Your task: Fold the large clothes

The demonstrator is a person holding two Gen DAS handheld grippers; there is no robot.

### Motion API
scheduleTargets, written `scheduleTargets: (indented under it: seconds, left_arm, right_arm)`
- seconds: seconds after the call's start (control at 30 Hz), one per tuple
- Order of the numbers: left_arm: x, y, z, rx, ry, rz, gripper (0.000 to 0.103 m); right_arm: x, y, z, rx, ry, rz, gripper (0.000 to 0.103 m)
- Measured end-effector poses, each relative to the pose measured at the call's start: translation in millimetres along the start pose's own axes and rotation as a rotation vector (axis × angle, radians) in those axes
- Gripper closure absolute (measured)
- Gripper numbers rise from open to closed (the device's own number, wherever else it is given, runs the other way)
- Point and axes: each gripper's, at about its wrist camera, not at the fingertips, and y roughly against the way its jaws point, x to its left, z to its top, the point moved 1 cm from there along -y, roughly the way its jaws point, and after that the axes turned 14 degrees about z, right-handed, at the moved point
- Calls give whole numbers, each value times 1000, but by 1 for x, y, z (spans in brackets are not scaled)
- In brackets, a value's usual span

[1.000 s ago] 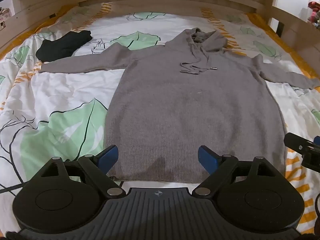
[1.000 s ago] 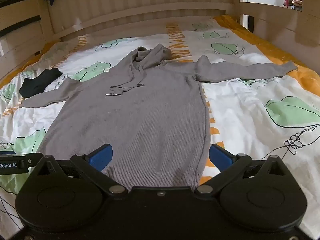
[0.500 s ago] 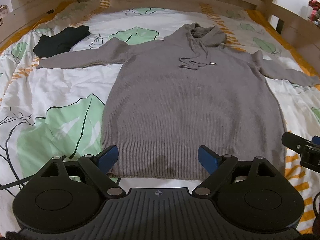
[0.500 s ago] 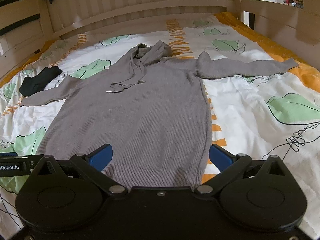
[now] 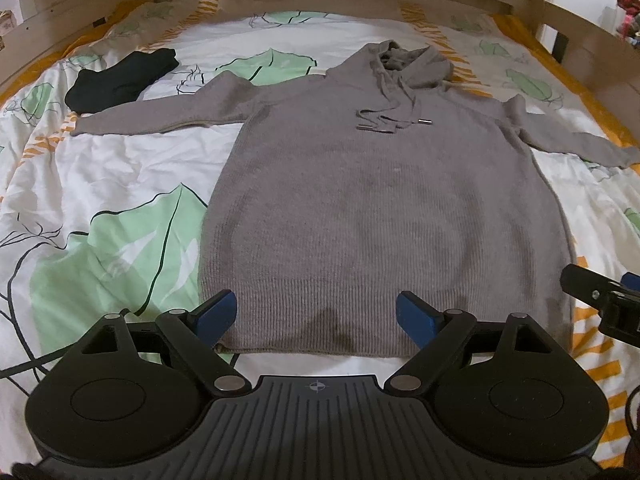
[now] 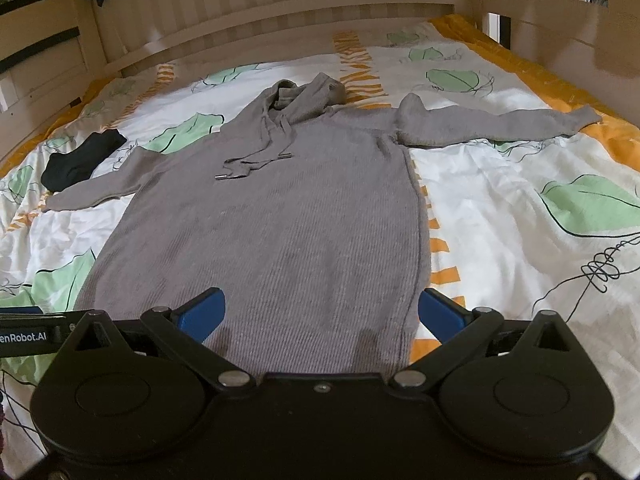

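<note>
I see the grey hooded sweater (image 5: 380, 208) laid flat, front up, on the leaf-print bedsheet (image 5: 100, 184), hem toward me and hood (image 5: 408, 62) at 12 o'clock near the wooden headboard (image 6: 280, 12). Both sleeves are spread out sideways: the left sleeve (image 5: 160, 116) reaches toward 10 o'clock in the left wrist view, and the right sleeve (image 6: 500, 124) runs toward 2 o'clock in the right wrist view. The drawstrings (image 5: 392, 118) lie loose across the chest, their metal tips showing. A folded black garment (image 5: 120, 80) sits at 10 o'clock, just beside the cuff of the left sleeve; I cannot tell whether they touch. My left gripper (image 5: 316, 314) hangs over the hem with its jaws spread wide and nothing between the blue pads (image 5: 218, 314); the hem's left corner lies just below the left pad. My right gripper (image 6: 320, 312) is likewise spread apart, empty, over the right part of the hem, its right pad (image 6: 440, 314) past the sweater's side edge above the orange stripe. A part of the right gripper shows at 3 o'clock in the left view.
</note>
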Motion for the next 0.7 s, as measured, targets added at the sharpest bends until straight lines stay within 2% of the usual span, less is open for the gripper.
scheduleTargets:
  seconds: [0.7]
  left_arm:
    - [-7,-5,3,5,-11,-8,16]
  right_arm:
    - [-1,-6,0,21,-20,32,1]
